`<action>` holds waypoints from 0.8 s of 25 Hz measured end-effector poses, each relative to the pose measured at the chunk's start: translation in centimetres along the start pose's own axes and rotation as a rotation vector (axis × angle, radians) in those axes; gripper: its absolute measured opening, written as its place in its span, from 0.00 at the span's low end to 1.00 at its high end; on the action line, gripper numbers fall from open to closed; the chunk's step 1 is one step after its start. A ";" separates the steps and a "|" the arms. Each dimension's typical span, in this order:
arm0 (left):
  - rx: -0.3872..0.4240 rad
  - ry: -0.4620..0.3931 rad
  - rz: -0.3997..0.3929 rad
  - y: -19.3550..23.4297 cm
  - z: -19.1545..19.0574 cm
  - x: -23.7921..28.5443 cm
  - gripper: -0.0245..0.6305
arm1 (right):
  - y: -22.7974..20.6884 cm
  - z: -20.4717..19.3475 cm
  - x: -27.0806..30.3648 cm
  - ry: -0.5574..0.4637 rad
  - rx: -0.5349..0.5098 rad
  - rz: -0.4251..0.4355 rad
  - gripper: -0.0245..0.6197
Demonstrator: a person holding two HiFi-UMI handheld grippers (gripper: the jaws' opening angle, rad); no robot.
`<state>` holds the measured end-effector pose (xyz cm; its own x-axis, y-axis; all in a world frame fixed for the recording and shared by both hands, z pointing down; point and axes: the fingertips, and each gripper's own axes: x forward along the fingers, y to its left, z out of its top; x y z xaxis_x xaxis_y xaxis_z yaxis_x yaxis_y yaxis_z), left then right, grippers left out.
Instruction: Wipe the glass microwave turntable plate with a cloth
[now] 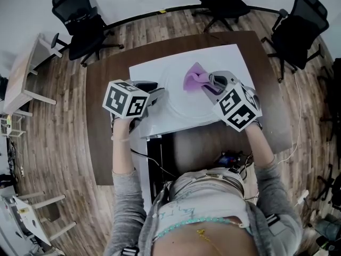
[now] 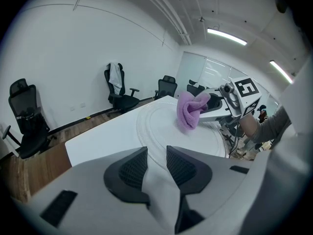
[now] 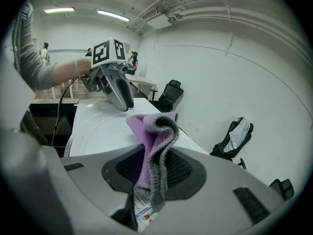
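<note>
A brown counter (image 1: 101, 143) stands on a wood floor, with bare floor to its left and black office chairs (image 1: 80, 23) well back from its far corners. A white sheet (image 1: 149, 68) covers the counter's far middle, leaving brown margins at the left and right edges. The glass microwave turntable plate (image 1: 184, 104) lies flat on the sheet. It is round, so it has no long axis, and its near rim lies close to the sheet's near edge. The right tool (image 1: 209, 81) reaches in over the plate's right side. Its jaws are clamped on a folded purple cloth (image 1: 194, 78), which bunches out past the jaws towards the sheet's far edge and rests on the plate. The left tool (image 1: 155, 96) sits at the plate's left rim, near the sheet's near-left corner. Its jaws stand a narrow gap apart, with only pale surface showing between them.
</note>
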<state>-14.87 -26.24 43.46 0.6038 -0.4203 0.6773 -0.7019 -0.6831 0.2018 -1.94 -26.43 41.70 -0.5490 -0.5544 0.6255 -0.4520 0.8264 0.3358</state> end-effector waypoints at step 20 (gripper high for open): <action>-0.012 0.010 -0.015 -0.7 -0.1 0.4 0.23 | 5.5 2.5 0.2 -0.025 -0.110 0.114 0.21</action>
<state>-14.17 -25.85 43.70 0.6107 -0.4042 0.6810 -0.6972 -0.6822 0.2203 -6.28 -22.28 41.93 -0.6103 -0.4575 0.6467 -0.3066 0.8891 0.3398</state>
